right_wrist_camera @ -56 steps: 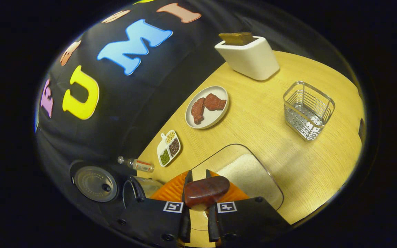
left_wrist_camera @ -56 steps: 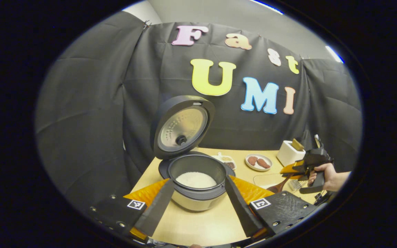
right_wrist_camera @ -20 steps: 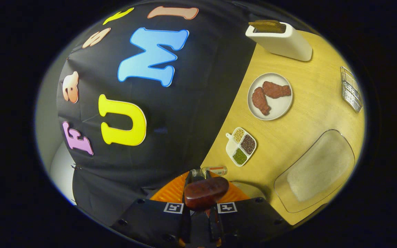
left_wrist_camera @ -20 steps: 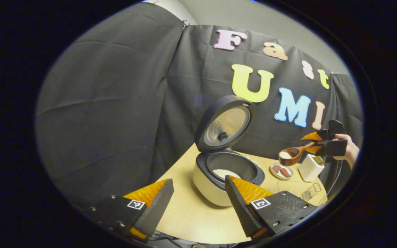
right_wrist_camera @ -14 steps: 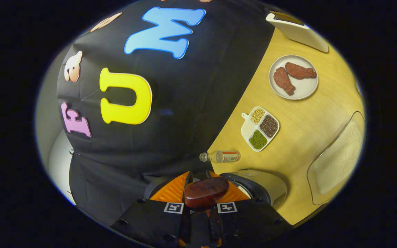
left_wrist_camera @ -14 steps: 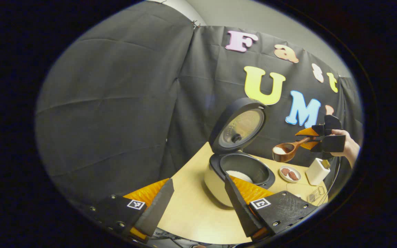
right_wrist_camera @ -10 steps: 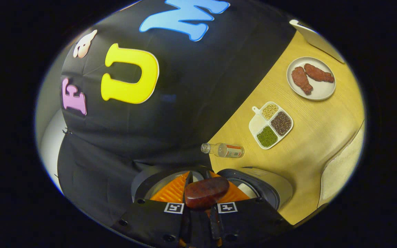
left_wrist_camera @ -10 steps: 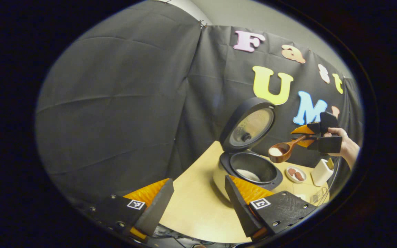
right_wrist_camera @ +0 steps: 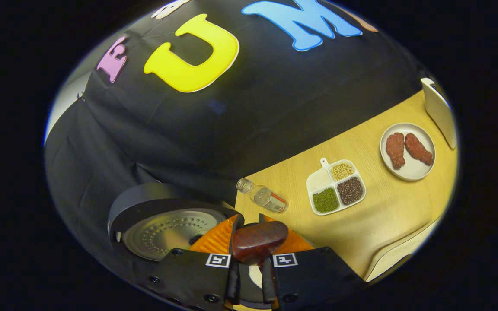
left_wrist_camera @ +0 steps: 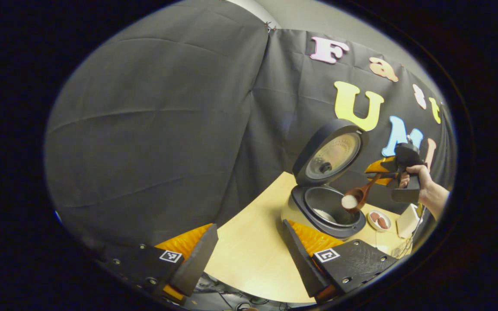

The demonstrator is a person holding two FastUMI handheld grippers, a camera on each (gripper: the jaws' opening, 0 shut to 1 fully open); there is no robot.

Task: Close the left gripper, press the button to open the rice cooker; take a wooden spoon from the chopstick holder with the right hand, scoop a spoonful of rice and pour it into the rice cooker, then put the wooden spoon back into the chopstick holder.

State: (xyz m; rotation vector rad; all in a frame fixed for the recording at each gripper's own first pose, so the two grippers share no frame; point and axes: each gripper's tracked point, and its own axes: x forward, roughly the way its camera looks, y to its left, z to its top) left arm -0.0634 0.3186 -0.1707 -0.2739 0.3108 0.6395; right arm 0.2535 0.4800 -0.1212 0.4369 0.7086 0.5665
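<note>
One spoonful of rice now hangs tipped over the open rice cooker (left_wrist_camera: 327, 207), carried across from the tray in my right gripper (right_wrist_camera: 249, 250) clenched on the wooden spoon (left_wrist_camera: 355, 198), left gripper (left_wrist_camera: 249, 255) released, so pouring comes next.
</note>
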